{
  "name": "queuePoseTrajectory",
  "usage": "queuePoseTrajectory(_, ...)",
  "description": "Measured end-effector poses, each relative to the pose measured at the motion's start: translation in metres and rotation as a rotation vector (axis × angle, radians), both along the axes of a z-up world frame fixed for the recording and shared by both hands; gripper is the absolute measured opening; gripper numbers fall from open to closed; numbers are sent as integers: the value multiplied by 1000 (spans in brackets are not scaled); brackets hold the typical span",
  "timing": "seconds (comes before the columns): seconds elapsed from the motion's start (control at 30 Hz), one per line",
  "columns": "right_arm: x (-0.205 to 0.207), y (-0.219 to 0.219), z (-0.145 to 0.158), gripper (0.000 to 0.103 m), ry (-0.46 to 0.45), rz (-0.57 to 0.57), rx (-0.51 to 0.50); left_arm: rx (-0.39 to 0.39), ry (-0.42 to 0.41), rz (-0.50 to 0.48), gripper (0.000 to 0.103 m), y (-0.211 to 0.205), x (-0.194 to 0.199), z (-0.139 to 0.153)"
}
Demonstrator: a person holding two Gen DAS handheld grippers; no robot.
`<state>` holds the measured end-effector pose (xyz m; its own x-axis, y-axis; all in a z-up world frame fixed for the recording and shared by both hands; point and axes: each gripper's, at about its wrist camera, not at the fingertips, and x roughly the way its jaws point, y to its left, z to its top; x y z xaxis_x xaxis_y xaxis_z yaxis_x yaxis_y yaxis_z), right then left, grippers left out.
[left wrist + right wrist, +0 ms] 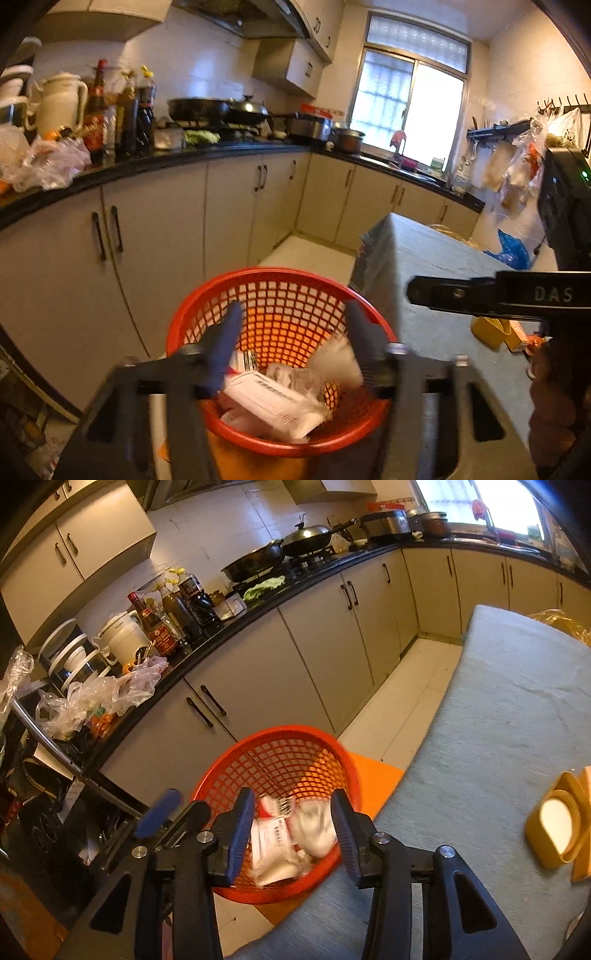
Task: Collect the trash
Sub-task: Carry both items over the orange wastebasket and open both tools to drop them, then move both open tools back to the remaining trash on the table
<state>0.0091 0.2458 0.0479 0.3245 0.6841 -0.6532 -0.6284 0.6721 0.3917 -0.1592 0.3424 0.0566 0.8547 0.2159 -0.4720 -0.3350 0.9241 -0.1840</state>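
The trash (pixel 273 400), white wrappers and crumpled paper, lies in the bottom of the red basket (pixel 280 280), directly below and between the fingers of the left claw (pixel 291 339), which is spread with nothing between its fingers. A blurred white scrap (pixel 338 360) beside its right finger may be in mid-air. The right claw (pixel 291 834) is likewise spread and holds nothing above the same heap (pixel 291 834). Right of it, on the bench (pixel 498 709), lies a yellow container (pixel 554 830).
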Motion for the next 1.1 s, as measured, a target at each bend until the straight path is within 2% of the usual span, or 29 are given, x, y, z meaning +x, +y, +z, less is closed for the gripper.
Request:
queuePoseTrajectory(0.07, -3, -13, 4, 47, -21, -16, -1, 15, 5, 19, 71, -5, 0, 3)
queuePoseTrajectory(0.13, -9, -31, 8, 51, -62, -42, -23, 24, 15, 23, 71, -15, 0, 8)
queuePoseTrajectory(0.2, -15, -52, 12, 60, -99, -80, -36, 37, 28, 15, 73, -26, 2, 13)
queuePoseTrajectory(0.23, -19, -65, 13, 60, -114, -99, -39, 45, 37, 6, 73, -35, 4, 14)
queuePoseTrajectory(0.33, -29, -103, 17, 60, -148, -156, -48, 60, 77, -55, 78, -63, 12, 16)
queuePoseTrajectory(0.53, -54, -188, 26, 63, -233, -279, -86, 44, 161, -226, 79, -131, 35, 11)
queuePoseTrajectory(0.67, -59, -255, 19, 64, -212, -383, -130, 62, 212, -343, 79, -181, 50, 9)
queuePoseTrajectory(0.83, -58, -340, 6, 64, -144, -509, -140, 133, 260, -526, 79, -246, 73, 10)
queuePoseTrajectory(0.93, -60, -374, 0, 64, -116, -561, -113, 156, 304, -645, 79, -281, 93, 5)
queuePoseTrajectory(1.1, -62, -395, -9, 64, -81, -578, -78, 237, 388, -719, 79, -327, 122, -13)
